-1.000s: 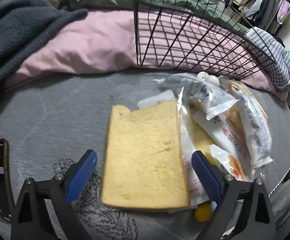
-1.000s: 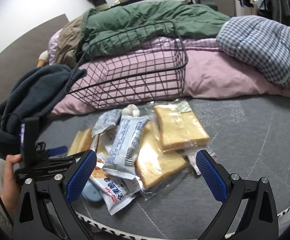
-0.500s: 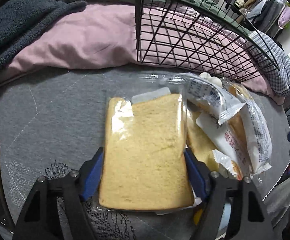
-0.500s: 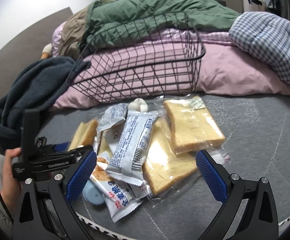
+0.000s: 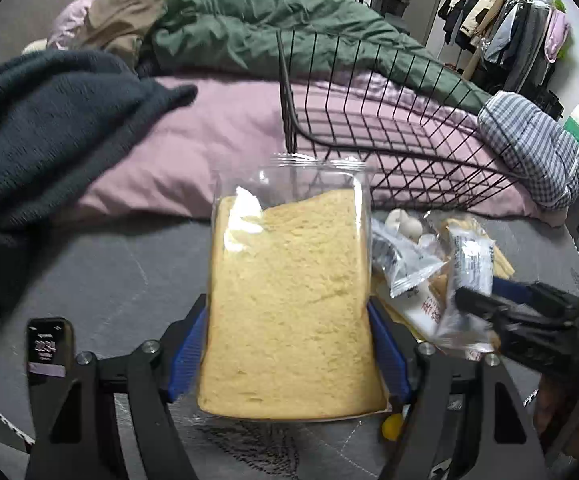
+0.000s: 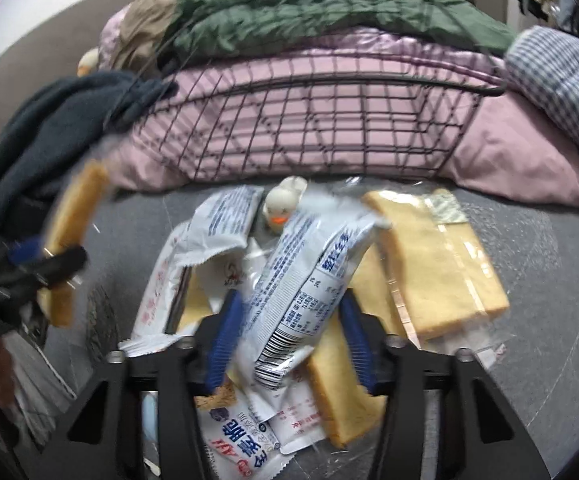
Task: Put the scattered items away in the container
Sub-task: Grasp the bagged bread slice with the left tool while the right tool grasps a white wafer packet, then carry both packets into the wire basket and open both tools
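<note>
Where bread slice [image 5: 289,304] lay, now lifted, clamped

Left gripper [image 5: 289,354] grips bagged bread slice [image 5: 289,304] before wire basket [image 5: 389,152].

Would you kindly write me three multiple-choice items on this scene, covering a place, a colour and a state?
1. Where is the wire basket?
A. on the bedding behind the snacks
B. on the floor by the clothes rack
C. upside down over the snacks

2. What colour are the gripper pads?
A. red
B. blue
C. yellow

3. What is between the left gripper's pads?
A. nothing
B. a phone
C. bagged bread

Answers:
1 A: it leans on the pink quilt behind the pile.
2 B: both wrist views show blue pads.
3 C: the pads press the bag's sides.
</note>
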The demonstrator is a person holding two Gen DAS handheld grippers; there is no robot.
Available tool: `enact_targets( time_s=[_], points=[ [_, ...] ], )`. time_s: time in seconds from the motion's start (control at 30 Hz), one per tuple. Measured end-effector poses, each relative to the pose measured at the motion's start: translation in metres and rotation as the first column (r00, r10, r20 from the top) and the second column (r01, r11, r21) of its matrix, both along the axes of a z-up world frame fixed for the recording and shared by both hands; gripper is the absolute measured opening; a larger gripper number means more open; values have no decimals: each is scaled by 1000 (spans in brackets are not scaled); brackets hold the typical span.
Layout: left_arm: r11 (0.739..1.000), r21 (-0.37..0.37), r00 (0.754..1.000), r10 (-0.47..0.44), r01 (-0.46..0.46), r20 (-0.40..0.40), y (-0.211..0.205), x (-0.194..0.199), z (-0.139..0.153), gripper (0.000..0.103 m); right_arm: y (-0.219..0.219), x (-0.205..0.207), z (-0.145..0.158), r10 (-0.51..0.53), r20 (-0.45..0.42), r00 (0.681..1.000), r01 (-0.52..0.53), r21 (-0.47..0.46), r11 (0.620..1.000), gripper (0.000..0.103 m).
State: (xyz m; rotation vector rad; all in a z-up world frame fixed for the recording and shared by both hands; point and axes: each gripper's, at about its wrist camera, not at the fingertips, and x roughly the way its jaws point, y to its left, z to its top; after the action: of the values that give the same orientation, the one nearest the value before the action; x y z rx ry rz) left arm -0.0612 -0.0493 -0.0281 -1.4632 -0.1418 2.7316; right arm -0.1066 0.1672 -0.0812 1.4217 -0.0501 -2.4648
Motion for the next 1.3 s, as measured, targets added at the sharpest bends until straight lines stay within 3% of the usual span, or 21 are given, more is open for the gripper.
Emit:
enact_targets(
  time_s=[0.23,0.53,0.87,1.1,1.3],
  points=[
    [1000,0,1000,6,-6,3,-2,7,8,78,-3,3,9,7,-15,1000,-7,3,1000,33],
    [1000,-4,1000,9,-9,-18,-1,32,21,78,15,21,32,-12,-47,999,10,-34,999,31],
    [1000,0,987,30,-30,-157,4,58,70,77,30,49,94,-29,-194,981,5,-120,993,31],
    [1000,-13,964,3,-7,-265,20,11,105,78,30,23,132,-41,-309,950,-4,-146,989,31],
    [1000,-27,964,-19,13,-265,36,-68,91,77,41,-27,148,-91,-366,926,35,-157,987,31]
  ],
)
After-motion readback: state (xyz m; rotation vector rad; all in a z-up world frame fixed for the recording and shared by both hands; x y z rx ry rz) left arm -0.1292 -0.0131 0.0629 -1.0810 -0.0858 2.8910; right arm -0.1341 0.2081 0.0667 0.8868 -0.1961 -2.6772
